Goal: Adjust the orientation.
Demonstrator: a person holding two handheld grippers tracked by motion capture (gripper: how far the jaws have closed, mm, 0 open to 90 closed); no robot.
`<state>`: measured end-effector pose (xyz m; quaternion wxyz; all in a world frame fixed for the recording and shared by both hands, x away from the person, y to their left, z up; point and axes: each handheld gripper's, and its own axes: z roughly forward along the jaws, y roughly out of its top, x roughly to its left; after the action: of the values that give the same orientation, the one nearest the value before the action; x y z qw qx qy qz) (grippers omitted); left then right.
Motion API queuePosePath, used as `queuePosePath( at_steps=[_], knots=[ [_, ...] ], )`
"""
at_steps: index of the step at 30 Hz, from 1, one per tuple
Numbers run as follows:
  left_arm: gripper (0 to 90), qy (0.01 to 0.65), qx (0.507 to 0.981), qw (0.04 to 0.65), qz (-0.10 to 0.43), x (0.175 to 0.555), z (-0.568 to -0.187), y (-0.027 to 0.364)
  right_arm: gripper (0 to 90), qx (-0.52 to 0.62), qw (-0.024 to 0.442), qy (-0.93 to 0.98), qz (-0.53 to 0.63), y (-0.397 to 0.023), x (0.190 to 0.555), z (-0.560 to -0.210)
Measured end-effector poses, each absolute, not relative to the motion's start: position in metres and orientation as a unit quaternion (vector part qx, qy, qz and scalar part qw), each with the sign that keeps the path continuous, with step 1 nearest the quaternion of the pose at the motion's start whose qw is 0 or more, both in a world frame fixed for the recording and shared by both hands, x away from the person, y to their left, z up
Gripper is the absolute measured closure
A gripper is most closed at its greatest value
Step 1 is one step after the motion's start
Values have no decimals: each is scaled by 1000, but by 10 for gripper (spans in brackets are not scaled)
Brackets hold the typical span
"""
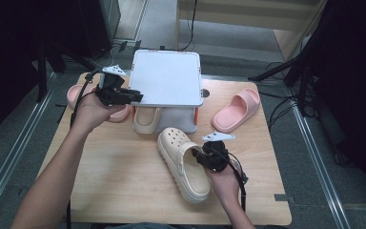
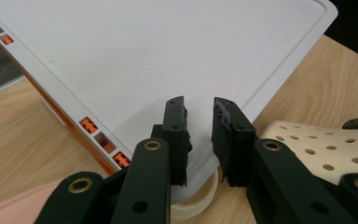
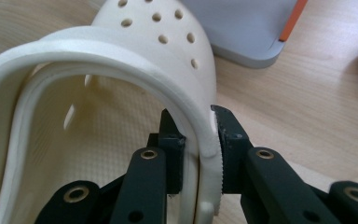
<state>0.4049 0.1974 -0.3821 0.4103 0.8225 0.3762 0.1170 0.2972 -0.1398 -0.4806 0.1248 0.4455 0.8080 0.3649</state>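
On the wood-grain table point(image 1: 124, 171), right tongs point(image 3: 200, 140) pinch the perforated cream clog's point(image 3: 135, 60) (smooth foam) rim.

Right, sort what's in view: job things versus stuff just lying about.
In the job: cream clog, gripped by the right gripper; white lid, held by the left gripper; box; second clog inside it.
Lying about: right pink slide; left pink slide.

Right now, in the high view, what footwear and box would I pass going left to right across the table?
Pink slipper at the left edge, then the white box lid, the cream clog in front of it, then the other pink slipper at the right.
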Motion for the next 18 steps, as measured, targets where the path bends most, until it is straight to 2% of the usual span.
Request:
queuePosePath(
  at_steps=[8,18],
  knots=[
    [780,376,824,407,121,404,-382,197,765,451,144,801,367,-135,309,-468],
    [795,375,824,409,120,405,-382,198,762,480,168,789,345,-117,351,-467]
  ],
)
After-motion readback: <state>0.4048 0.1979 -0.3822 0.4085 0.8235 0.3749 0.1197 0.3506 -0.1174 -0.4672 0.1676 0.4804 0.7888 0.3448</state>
